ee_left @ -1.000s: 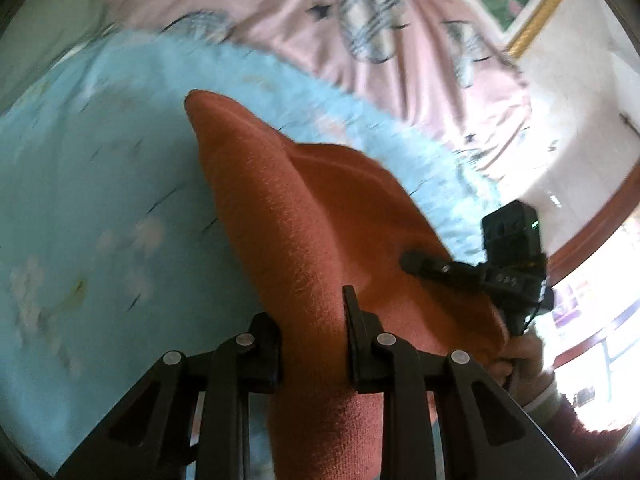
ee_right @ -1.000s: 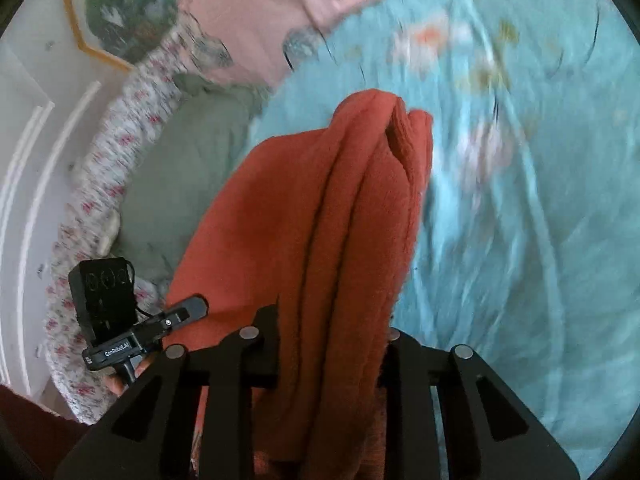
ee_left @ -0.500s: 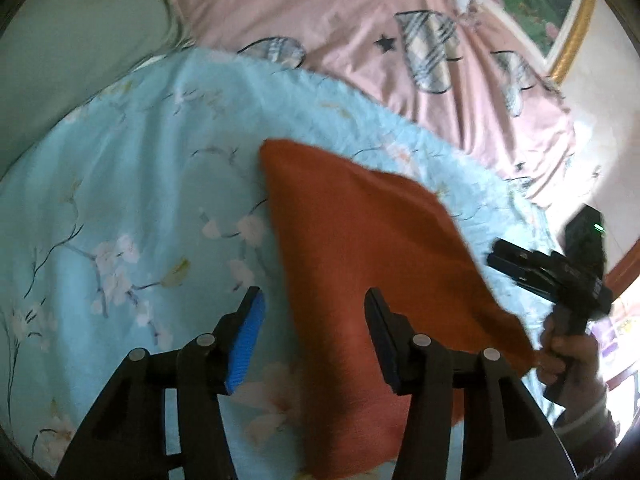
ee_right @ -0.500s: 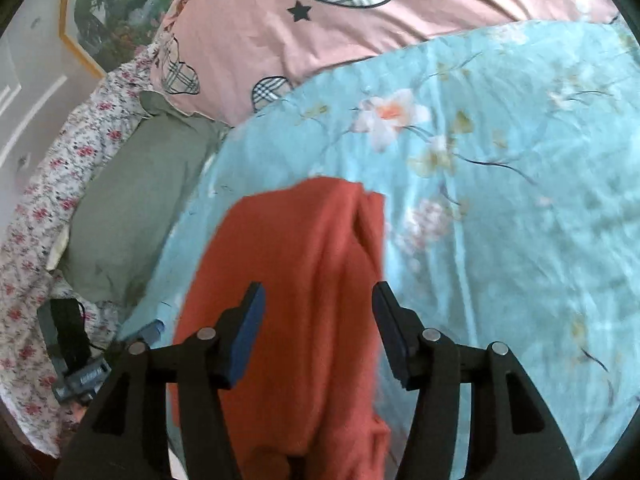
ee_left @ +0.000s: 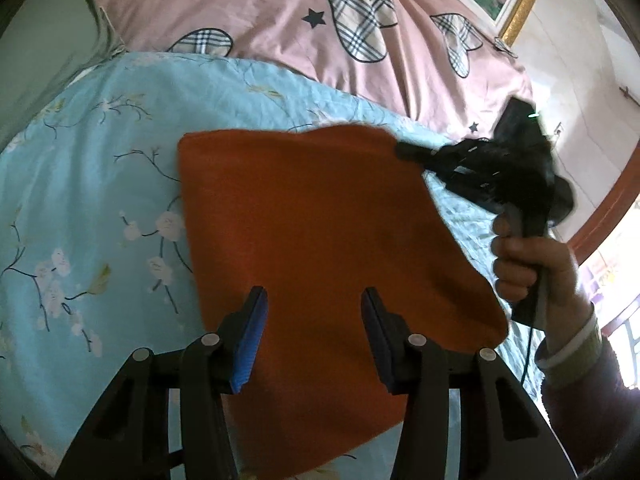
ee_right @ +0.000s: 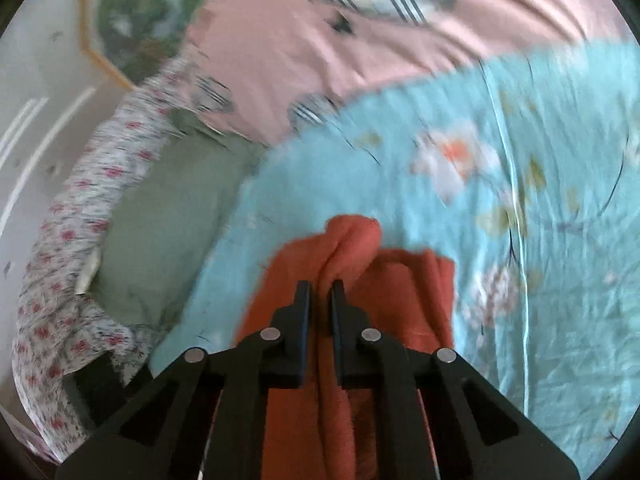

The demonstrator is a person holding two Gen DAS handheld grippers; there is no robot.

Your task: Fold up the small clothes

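A pink quilt with plaid hearts (ee_left: 360, 20) banks up along the far side of the bed at twelve o'clock, and a grey-green pillow (ee_right: 160, 232) lies at nine o'clock in the right wrist view, with a floral fabric (ee_right: 72, 248) bunched along its outer side. A framed picture (ee_left: 516, 4) hangs on the wall beyond the quilt. None of these touch the cloth.

The blue flowered bedsheet (ee_left: 100, 200) lies bare from seven to eleven o'clock of the cloth in the left wrist view, and in the right wrist view it stretches open from one to five o'clock. The bed's edge shows at about three o'clock in the left wrist view, just beyond the person's hand (ee_left: 524, 264).

The orange cloth (ee_left: 320, 240) lies on the sheet in the middle of the left wrist view, a folded rectangle whose long axis runs from eleven o'clock toward five, its far short edge near the quilt.

The left gripper (ee_left: 314, 308) hovers over the cloth's near part with its jaws standing apart, nothing pinched between the blue pads (ee_left: 250, 340). The right gripper (ee_right: 320, 292) has just been closing, and its jaws now pinch a bunched tuft of the cloth (ee_right: 352, 240) at its far right corner, drawn up off the sheet; this view is blurred.
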